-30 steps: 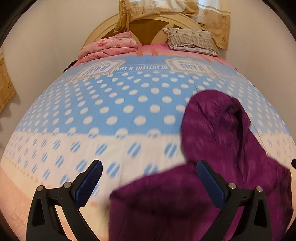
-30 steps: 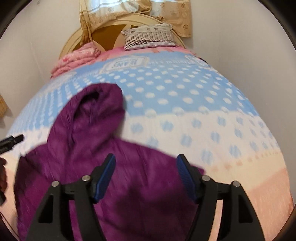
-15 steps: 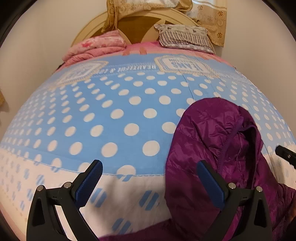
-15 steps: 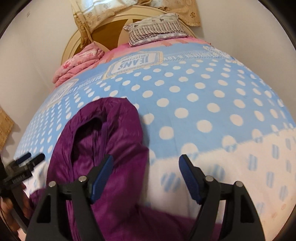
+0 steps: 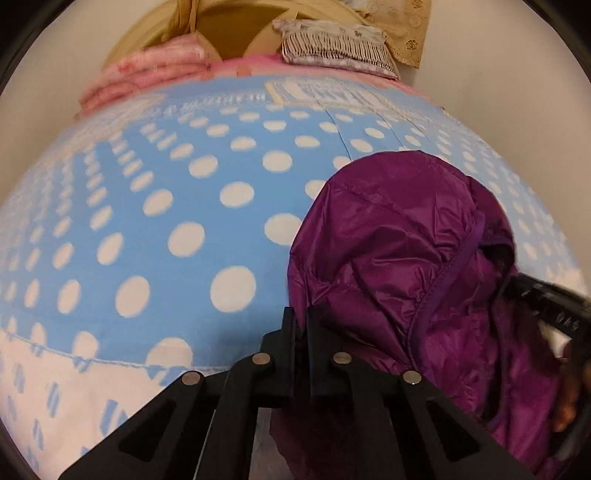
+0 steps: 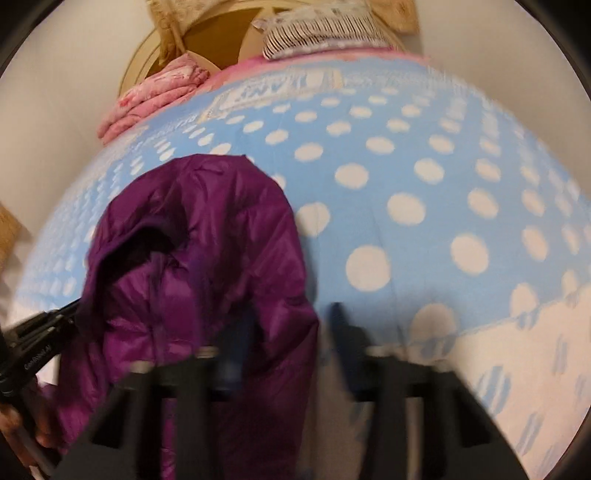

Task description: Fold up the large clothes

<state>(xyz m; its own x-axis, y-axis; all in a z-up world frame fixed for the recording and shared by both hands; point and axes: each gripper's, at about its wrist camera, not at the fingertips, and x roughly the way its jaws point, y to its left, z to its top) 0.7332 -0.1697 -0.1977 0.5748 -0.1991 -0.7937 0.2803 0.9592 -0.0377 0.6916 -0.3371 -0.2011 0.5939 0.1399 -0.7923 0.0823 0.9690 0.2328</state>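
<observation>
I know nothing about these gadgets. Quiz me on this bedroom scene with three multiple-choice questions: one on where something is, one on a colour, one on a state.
1. Where does the striped pillow lie?
A. On the jacket
B. At the far end of the bed, by the headboard
C. On the floor

2. What colour is the jacket?
A. Purple
B. Green
C. Yellow

3. In the left wrist view, how do the jaws of the left gripper stand?
A. Wide apart
B. Out of sight
C. Closed together

Answers:
1. B, since the pillow sits at the top of the dotted cover against the headboard.
2. A, since the shiny quilted fabric is deep purple in both views.
3. C, since the two black fingers meet right at the jacket's edge.
</observation>
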